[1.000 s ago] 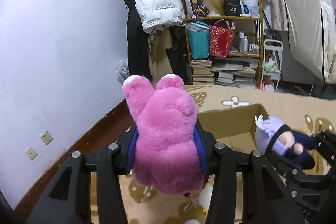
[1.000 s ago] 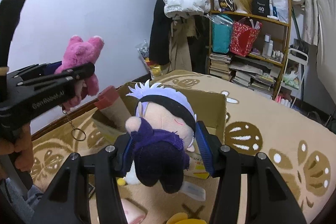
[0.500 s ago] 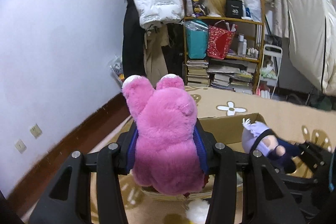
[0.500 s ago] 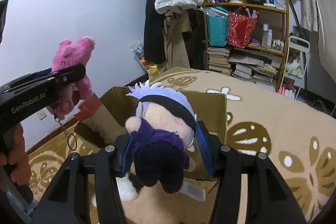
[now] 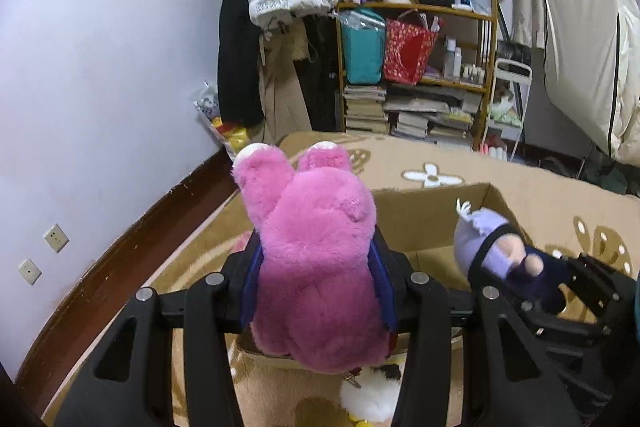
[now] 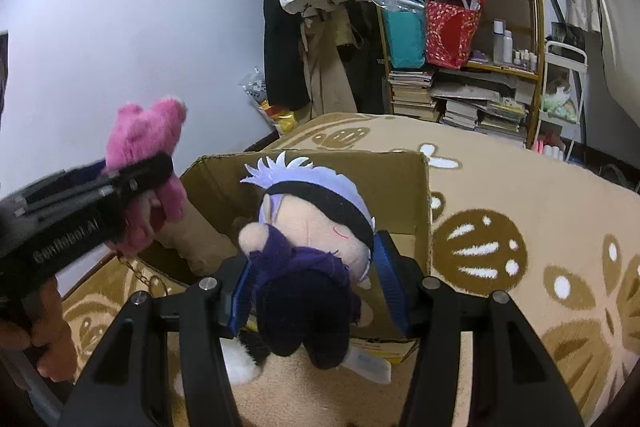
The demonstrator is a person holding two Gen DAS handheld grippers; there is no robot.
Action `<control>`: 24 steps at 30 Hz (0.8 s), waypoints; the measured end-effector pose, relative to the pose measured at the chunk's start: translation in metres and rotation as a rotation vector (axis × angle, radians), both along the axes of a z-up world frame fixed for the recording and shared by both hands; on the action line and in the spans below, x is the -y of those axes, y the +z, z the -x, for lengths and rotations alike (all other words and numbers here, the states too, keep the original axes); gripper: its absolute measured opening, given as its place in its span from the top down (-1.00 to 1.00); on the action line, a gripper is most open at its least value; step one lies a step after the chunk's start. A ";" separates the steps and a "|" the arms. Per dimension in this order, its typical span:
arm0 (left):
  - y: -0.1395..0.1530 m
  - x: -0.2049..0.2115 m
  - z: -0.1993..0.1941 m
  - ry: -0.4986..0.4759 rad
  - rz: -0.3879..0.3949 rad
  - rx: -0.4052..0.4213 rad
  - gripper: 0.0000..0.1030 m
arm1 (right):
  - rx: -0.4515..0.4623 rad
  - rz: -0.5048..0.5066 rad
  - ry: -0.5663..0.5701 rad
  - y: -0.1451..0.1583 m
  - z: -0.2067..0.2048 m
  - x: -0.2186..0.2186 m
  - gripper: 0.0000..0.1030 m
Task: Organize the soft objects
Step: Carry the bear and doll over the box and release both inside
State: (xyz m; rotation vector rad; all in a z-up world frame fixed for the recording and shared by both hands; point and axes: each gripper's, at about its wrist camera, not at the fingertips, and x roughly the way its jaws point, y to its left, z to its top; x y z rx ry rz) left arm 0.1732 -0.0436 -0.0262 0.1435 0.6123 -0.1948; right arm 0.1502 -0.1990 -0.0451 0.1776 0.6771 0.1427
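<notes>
the left gripper [image 5: 316, 291] is pointing forward and tilting downward, its blue pads pressing in on both sides of a pink plush [image 5: 316, 267]. the right gripper [image 6: 316, 287] is angling down likewise, clamping a purple-haired doll [image 6: 308, 251]. a hand [image 6: 36, 339] is gripping the left gripper's handle.

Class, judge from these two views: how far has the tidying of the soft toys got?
Done: nothing visibly packed.

In hand: the left gripper clamps a fluffy pink plush bear; the right gripper clamps a lilac-haired plush doll, both over the open cardboard box.

Left: release both; a white plush toy lies on the rug.
</notes>
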 end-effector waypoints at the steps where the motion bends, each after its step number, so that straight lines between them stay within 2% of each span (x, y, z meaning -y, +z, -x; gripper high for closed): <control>1: -0.002 0.001 -0.001 0.001 -0.007 -0.005 0.10 | -0.006 -0.007 -0.003 -0.001 -0.001 0.002 -0.13; 4: -0.005 0.002 0.000 0.035 -0.039 0.004 0.00 | -0.010 -0.023 -0.008 -0.003 -0.002 0.004 -0.15; 5: -0.005 0.002 0.002 0.044 -0.043 0.015 -0.13 | -0.007 -0.024 -0.008 -0.002 -0.002 0.003 -0.19; 7: -0.003 0.001 0.005 0.051 -0.046 0.041 -0.25 | 0.002 -0.022 0.005 0.000 -0.001 0.001 -0.34; 9: 0.000 0.000 0.006 0.060 -0.054 0.052 -0.48 | 0.016 -0.006 0.010 0.003 0.000 -0.002 -0.40; 12: 0.004 -0.003 0.011 0.091 -0.074 0.083 -0.58 | 0.027 0.035 0.005 0.009 0.003 -0.007 -0.72; 16: 0.009 -0.011 0.013 0.109 -0.068 0.075 -0.79 | 0.053 0.041 -0.011 0.019 0.011 -0.006 -0.93; 21: 0.017 -0.022 0.019 0.127 -0.079 0.094 -0.95 | 0.053 0.048 -0.022 0.027 0.017 -0.003 -0.96; 24: 0.024 -0.029 0.024 0.146 -0.094 0.103 -0.98 | 0.047 0.056 -0.020 0.030 0.021 -0.003 -0.99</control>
